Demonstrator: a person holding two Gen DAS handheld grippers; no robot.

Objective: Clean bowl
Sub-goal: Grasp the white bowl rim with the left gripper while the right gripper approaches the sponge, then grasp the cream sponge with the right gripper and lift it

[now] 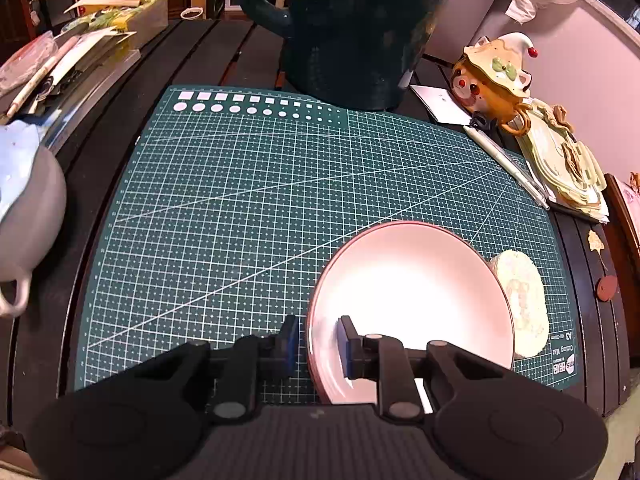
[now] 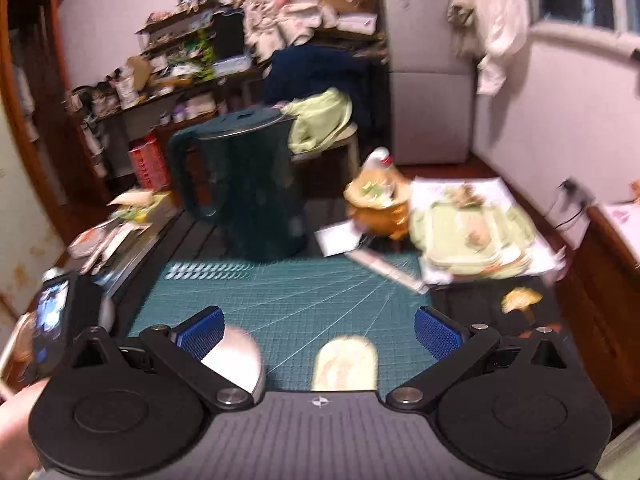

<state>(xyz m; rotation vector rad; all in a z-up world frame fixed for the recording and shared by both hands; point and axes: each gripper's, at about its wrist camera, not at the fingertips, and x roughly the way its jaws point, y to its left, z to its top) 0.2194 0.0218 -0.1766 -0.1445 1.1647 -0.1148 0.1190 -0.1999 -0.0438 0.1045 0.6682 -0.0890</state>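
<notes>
Gripping the near rim of the pink-edged bowl (image 1: 412,300), our left gripper (image 1: 318,342) has one blue pad inside the wall and one outside, clamped on that thin edge. We see the bowl resting on the green cutting mat (image 1: 248,200), towards its near right corner, with a pale oval sponge (image 1: 520,300) touching its far right side.

Our right gripper (image 2: 318,330) hovers with its jaws spread wide and nothing between the pads; the sponge sits just ahead of it and roughly centred in the gap, while the bowl shows only as a blurred white curve behind its left finger.

We judge the hold to be the weak point: a pinch on one lip of a smooth, glazed dish could let it pivot or slip once wiping presses down on it. A hurried reach for the sponge could also knock the bowl, since the two touch. Beyond the bowl, the dark green jug (image 1: 352,28) stands well apart at the mat's far edge.
</notes>
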